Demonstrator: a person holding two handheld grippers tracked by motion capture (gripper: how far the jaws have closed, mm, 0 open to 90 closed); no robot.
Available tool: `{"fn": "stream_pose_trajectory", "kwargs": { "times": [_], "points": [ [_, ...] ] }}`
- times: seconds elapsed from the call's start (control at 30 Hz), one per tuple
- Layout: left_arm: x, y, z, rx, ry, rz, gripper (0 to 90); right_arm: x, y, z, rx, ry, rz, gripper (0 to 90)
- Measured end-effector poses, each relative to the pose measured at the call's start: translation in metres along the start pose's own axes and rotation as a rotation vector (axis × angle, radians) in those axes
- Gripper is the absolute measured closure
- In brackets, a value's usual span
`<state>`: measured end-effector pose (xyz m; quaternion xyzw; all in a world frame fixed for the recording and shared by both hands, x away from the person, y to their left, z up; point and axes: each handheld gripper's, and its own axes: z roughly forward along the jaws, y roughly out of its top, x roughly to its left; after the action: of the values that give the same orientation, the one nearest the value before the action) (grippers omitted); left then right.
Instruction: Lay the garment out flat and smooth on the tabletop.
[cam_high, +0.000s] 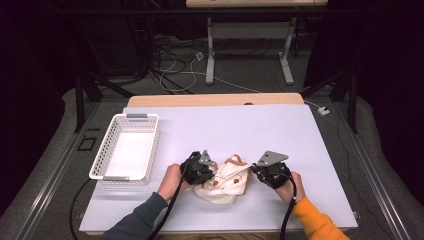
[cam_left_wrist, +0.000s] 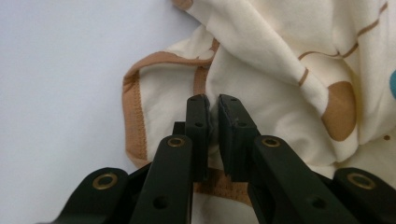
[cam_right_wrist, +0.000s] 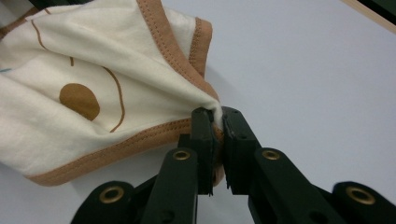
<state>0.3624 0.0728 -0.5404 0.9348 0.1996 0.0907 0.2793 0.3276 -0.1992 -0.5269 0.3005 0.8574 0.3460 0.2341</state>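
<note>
Cream cotton with tan binding and brown dots, the small garment lies bunched on the pale surface close to its near edge, a little right of the middle, with the white basket well apart from it toward the left edge. The garment sits directly between the two hands, so neither is nearer: the left gripper meets its left side and the right gripper its right side, and its long axis appears to run roughly left to right along the near edge, from one gripper to the other. In the left gripper view the fingers stand nearly together with a fold of cream cloth pinched in the narrow gap beside a tan-bound opening; the left gripper is clamped on the fabric. In the right gripper view the fingers are likewise drawn close, and the right gripper grips a corner where the tan binding gathers to a point, the cloth fanning away from the tips. Judging by this, both ends are secured and the coming move likely turns on drawing the hands apart along that left-to-right line to spread the bunched middle, which is slack and folded over itself.
</note>
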Motion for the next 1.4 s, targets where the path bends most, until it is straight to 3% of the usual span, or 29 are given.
{"fn": "stream_pose_trajectory", "kwargs": {
  "times": [0.23,0.43,0.73,0.9,1.27,1.33,1.4],
  "points": [
    [0.0,-0.003,-0.022,-0.077,0.08,-0.019,84.8,-0.003,0.001,-0.006,-0.039,-0.03,0.015,84.3],
    [0.0,-0.009,-0.036,-0.077,0.135,-0.032,84.8,-0.005,0.0,-0.008,-0.046,-0.049,0.025,84.3],
    [-0.001,-0.014,-0.046,-0.072,0.159,-0.045,84.8,-0.011,-0.003,-0.009,-0.039,-0.074,0.048,84.3],
    [-0.002,-0.018,-0.049,-0.04,0.171,-0.04,84.8,-0.016,-0.005,-0.008,-0.002,-0.077,0.063,84.3],
    [-0.008,-0.033,-0.043,0.077,0.108,-0.027,83.9,-0.025,-0.016,0.003,0.145,-0.031,0.079,81.7],
    [-0.007,-0.032,-0.042,0.075,0.11,-0.027,79.8,-0.026,-0.015,0.004,0.163,-0.021,0.071,79.3],
    [-0.007,-0.029,-0.043,0.056,0.145,-0.028,68.2,-0.025,-0.014,0.003,0.16,-0.011,0.075,71.9]
  ]
}}
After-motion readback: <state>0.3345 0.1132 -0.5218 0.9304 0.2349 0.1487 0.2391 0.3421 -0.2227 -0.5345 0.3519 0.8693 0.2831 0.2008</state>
